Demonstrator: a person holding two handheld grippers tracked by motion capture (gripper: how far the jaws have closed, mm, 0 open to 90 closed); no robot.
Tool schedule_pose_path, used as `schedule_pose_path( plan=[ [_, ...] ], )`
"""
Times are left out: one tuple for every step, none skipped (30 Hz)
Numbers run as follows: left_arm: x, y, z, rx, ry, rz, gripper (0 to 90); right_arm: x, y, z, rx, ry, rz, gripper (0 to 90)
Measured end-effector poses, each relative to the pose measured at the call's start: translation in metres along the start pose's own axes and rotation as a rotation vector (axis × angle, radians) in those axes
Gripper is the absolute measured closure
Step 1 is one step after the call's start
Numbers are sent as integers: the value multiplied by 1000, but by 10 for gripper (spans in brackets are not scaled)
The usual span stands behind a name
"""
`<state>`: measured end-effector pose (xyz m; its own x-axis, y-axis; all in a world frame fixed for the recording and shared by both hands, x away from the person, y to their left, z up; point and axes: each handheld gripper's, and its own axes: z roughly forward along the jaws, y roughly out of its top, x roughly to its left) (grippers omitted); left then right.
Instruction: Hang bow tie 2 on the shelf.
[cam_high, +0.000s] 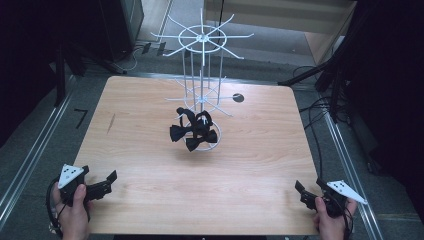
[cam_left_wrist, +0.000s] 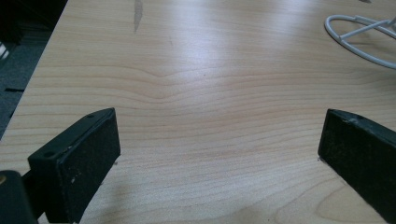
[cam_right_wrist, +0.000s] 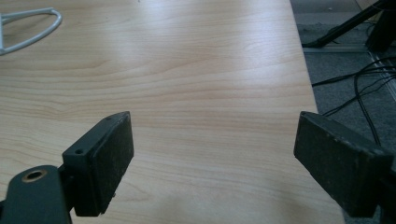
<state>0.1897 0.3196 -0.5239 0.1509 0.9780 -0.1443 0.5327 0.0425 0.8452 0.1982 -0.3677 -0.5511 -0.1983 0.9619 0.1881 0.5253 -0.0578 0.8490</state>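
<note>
Left gripper (cam_high: 102, 181) is resting at the near left corner of the wooden table (cam_high: 150, 165), a hand (cam_high: 75, 210) holding it; its jaws are standing wide apart with bare tabletop between them (confirmed in the left gripper view (cam_left_wrist: 219, 140)). Two black bow ties (cam_high: 194, 132) are lying mid-table, touching each other, on the ring base of the white wire rack (cam_high: 202, 45), which is standing upright behind them. They are sitting well apart from both grippers. Right gripper (cam_high: 306, 192) is sitting at the near right corner, jaws likewise spread wide and holding nothing (cam_right_wrist: 212, 144), table edge just beside it.
</note>
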Motion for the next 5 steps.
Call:
schedule_pose_path(
  plan=[
    [0, 0, 0, 0, 0, -1, 0, -1, 0, 0, -1, -2, 3, 125],
    [0, 0, 0, 0, 0, -1, 0, -1, 0, 0, -4, -5, 8, 126],
    [0, 0, 0, 2, -1, -2, 0, -1, 0, 0, -6, -9, 7, 126],
    [0, 0, 0, 2, 2, 0, 0, -1, 0, 0, -6, -10, 2, 126],
    [0, 0, 0, 2, 2, 0, 0, 0, 0, 0, -4, -14, -3, 126]
  ],
)
